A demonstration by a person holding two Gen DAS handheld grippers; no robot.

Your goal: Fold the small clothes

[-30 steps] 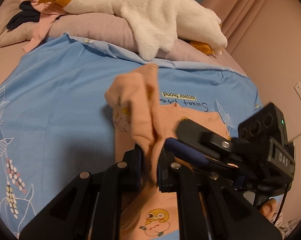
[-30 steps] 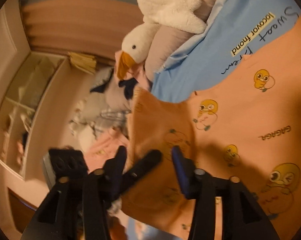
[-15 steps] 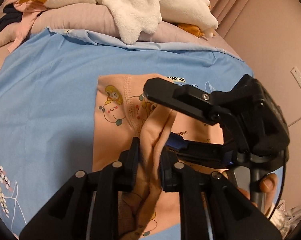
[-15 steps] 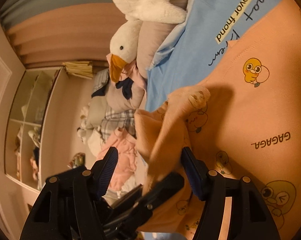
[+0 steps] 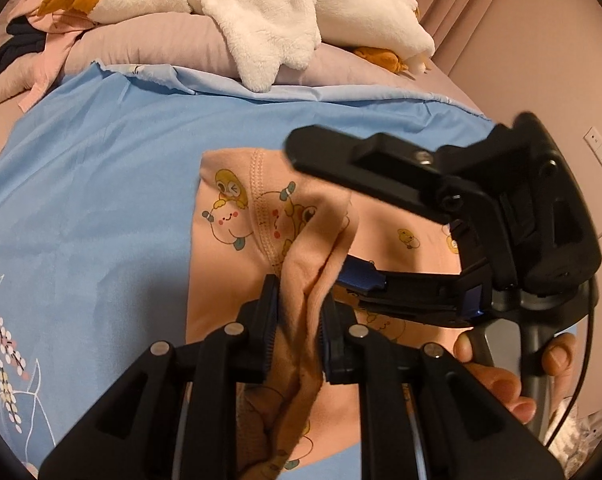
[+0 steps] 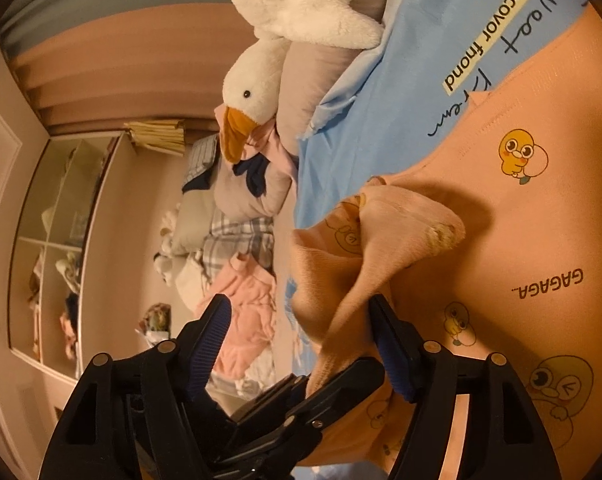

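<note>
Printed words on your bedding and garment

In your right wrist view, the blue sheet (image 6: 341, 136) carries a pale label reading "locovor fhond" beside handwritten-style script that looks like "Sweet", its second word unclear; the peach garment (image 6: 521, 240) you are folding bears "GAGAGA..." upside down among its cartoon chicks.
</note>
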